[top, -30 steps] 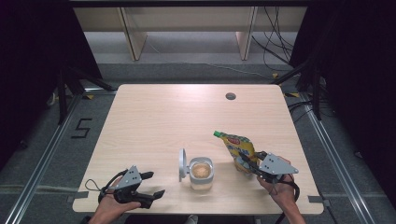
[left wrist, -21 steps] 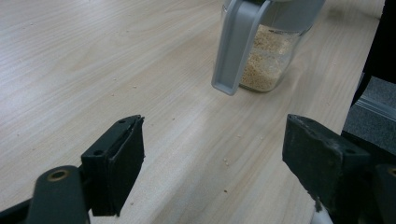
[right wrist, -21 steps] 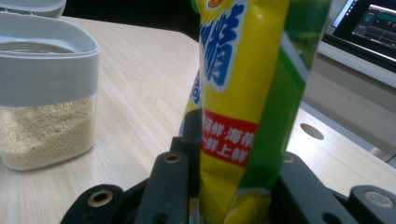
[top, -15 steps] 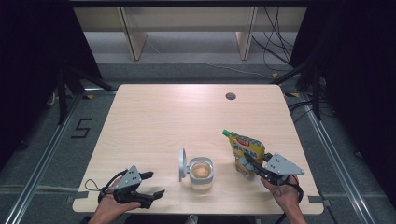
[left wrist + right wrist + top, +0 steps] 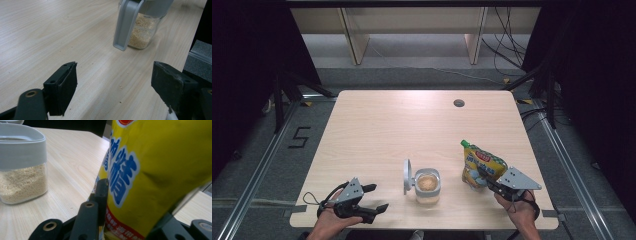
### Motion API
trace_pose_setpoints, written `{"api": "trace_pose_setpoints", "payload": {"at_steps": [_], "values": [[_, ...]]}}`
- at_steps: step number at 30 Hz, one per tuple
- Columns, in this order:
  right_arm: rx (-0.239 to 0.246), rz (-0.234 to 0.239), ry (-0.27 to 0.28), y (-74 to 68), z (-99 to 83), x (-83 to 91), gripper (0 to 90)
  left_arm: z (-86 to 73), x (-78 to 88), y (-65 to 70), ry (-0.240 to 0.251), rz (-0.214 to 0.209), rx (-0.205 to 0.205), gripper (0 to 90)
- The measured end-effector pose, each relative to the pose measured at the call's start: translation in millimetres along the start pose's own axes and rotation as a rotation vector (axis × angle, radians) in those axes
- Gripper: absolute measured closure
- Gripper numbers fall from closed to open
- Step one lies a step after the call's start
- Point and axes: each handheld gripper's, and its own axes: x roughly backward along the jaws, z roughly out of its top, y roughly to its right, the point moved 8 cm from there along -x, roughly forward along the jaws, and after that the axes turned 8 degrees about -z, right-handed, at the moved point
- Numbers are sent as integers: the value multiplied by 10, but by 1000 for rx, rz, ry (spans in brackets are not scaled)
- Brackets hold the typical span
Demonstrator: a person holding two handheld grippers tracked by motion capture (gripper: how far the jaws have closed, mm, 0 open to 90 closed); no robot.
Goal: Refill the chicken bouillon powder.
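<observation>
Here the right gripper [image 5: 486, 181] clamps the yellow pouch [image 5: 482, 165] upright, just right of the open jar [image 5: 427, 185], probably nearer; the left gripper [image 5: 374, 198] gapes empty, left of it.

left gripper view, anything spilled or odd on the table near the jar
Yes: a few small pale crumbs lie scattered on the wooden table in front of the jar of tan grains, as if some had spilled. The jar's grey lid hangs flipped open at its side.

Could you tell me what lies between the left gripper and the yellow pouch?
In the high view, the open jar of grains stands between the left gripper and the yellow pouch.
</observation>
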Motion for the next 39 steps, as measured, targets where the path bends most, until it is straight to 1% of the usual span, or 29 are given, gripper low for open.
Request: {"api": "trace_pose_setpoints", "payload": {"at_steps": [1,4,6,7,8,11,13,16,17,18,19,20,22,23,24,26,27,28,29,30,31,32,33,34,35,36,37,38,39], "values": [[1,-7,6,3,3,-4,739,0,0,0,0,0,-1,204],[1,-6,1,4,1,0,737,7,-15,-1,17,2,0,204],[7,-10,1,1,-2,4,733,1,-7,-8,5,10,-4,204],[11,-11,5,7,1,1,730,-4,2,-6,-7,3,-5,204],[4,-11,1,7,-1,4,725,2,-9,-8,8,11,-2,204],[4,-17,-3,20,-4,12,700,-4,2,-6,-6,4,-5,204],[-6,-21,-7,30,0,24,670,0,-6,-9,5,10,-5,204],[-31,-20,-13,7,-2,42,635,-2,-7,-9,2,10,-6,204],[-24,-18,-18,9,-8,46,621,-2,-4,-10,-1,10,-11,204],[-28,-21,-22,6,-12,48,619,5,0,-24,-4,10,-38,204],[-20,-19,-19,4,-9,49,603,5,0,-22,-4,10,-36,204],[-44,-12,-26,-14,-15,56,583,5,0,-23,-4,10,-36,204],[-70,-29,-39,-6,-23,65,508,5,0,-22,-2,11,-35,204],[-83,-32,-47,3,-31,76,482,0,-7,-8,6,12,-3,204],[-109,-30,-54,-1,-40,92,464,0,-1,0,0,1,1,204],[-133,-28,-90,-2,-79,142,428,0,0,-3,2,9,0,204],[-148,-63,-81,12,-76,160,406,0,-2,-2,3,9,0,204],[-168,-50,-104,0,-86,188,398,-4,1,-8,-3,12,-6,204],[-187,-56,-110,-10,-90,206,388,-1,-7,-9,3,11,-7,204],[-168,-57,-107,1,-92,218,374,5,-1,-23,-4,10,-37,204],[-177,-48,-120,-23,-94,236,364,4,-1,-22,-4,11,-36,204],[-160,-47,-118,-10,-93,253,360,5,-1,-22,-4,11,-37,204],[-207,-43,-162,-63,-113,294,352,5,0,-23,-3,11,-36,204],[-186,-50,-149,-51,-109,291,345,2,-8,-5,7,9,0,204],[-183,-34,-171,-72,-121,318,332,0,-1,-4,2,10,0,204],[-191,-40,-167,-74,-119,330,327,0,-2,-5,2,9,0,204],[-202,-36,-183,-100,-131,340,320,1,-4,-12,6,9,-5,204],[-214,-45,-194,-109,-148,353,311,4,-3,-20,3,10,-18,204],[-210,-49,-196,-105,-153,362,304,9,1,-28,1,9,-33,204]]}}
